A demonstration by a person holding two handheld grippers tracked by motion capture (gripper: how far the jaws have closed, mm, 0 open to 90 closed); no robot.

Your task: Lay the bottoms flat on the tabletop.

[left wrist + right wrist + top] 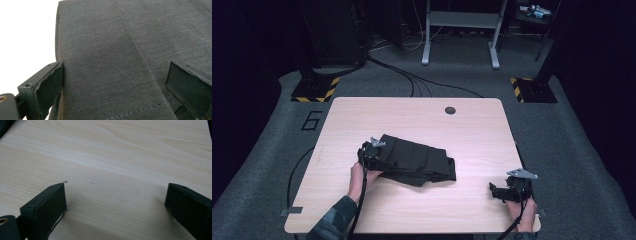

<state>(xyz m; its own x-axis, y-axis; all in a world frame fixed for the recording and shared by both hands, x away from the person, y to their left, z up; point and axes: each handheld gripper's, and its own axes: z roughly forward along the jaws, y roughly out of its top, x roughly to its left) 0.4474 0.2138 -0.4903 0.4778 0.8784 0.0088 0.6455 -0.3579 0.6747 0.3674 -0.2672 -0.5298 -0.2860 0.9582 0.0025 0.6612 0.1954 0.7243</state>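
Folded dark garment (417,160) lies mid-table, left of centre

L gripper (371,150) at garment's left end, jaws wide w/ cloth between, not clamped; R gripper (507,191) well apart near table (412,115) front-right corner, jaws wide over bare wood, holding 0 things

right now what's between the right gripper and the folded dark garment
Bare tabletop: high view shows nothing between the right gripper and the folded dark garment.

A pale wooden table (412,120) carries a folded dark garment (419,160), lying flat under and just ahead of the left gripper (371,150). Bare wood lies beneath the right gripper (504,192), well apart from the cloth.
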